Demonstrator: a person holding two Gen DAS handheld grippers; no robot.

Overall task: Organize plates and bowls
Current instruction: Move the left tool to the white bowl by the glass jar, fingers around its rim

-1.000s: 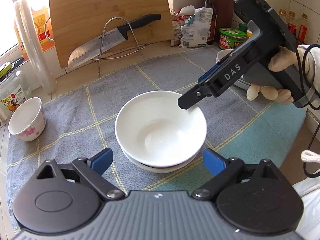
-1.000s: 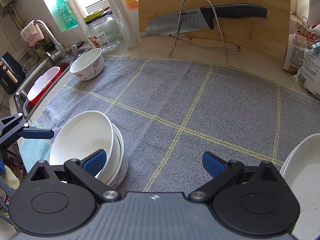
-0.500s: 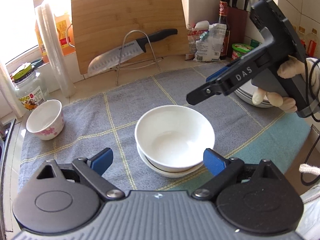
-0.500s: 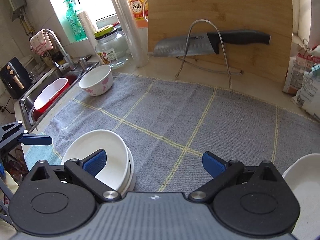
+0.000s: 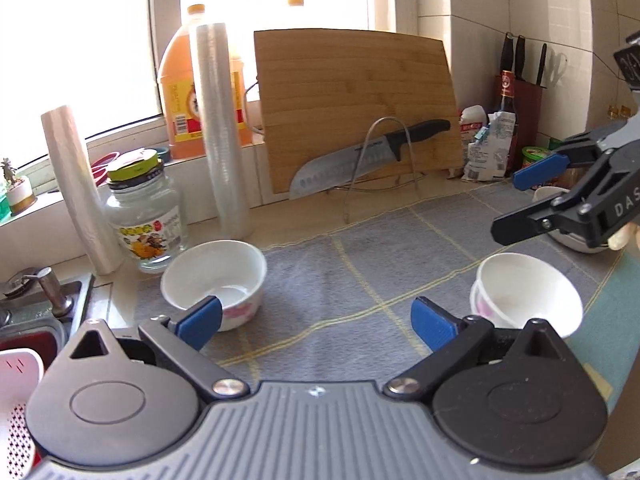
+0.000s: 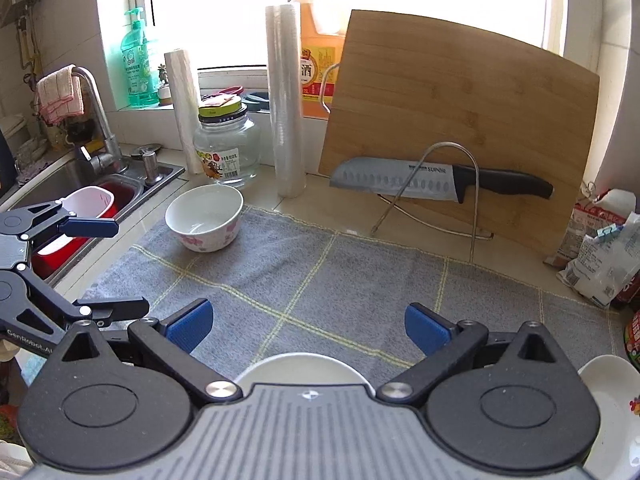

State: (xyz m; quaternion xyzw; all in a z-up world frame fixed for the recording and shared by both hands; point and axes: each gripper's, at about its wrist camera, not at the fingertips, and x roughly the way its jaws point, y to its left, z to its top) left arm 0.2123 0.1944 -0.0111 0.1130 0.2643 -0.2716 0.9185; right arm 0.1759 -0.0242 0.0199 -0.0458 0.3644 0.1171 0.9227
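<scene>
Left hand-held gripper (image 5: 316, 320) opening wide, nothing between its jaws, small white flowered bowl (image 5: 216, 280) just past its left finger, right hand-held gripper (image 6: 308, 326) wide and empty above grey checked cloth (image 6: 320, 280)

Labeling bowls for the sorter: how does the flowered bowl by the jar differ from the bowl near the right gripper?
The flowered bowl stands alone on the mat; the right-hand bowl is nested on another dish. The flowered bowl has straighter walls and pink flowers outside; the right-hand bowl flares wider and looks plain. Both are white, upright and empty.
</scene>
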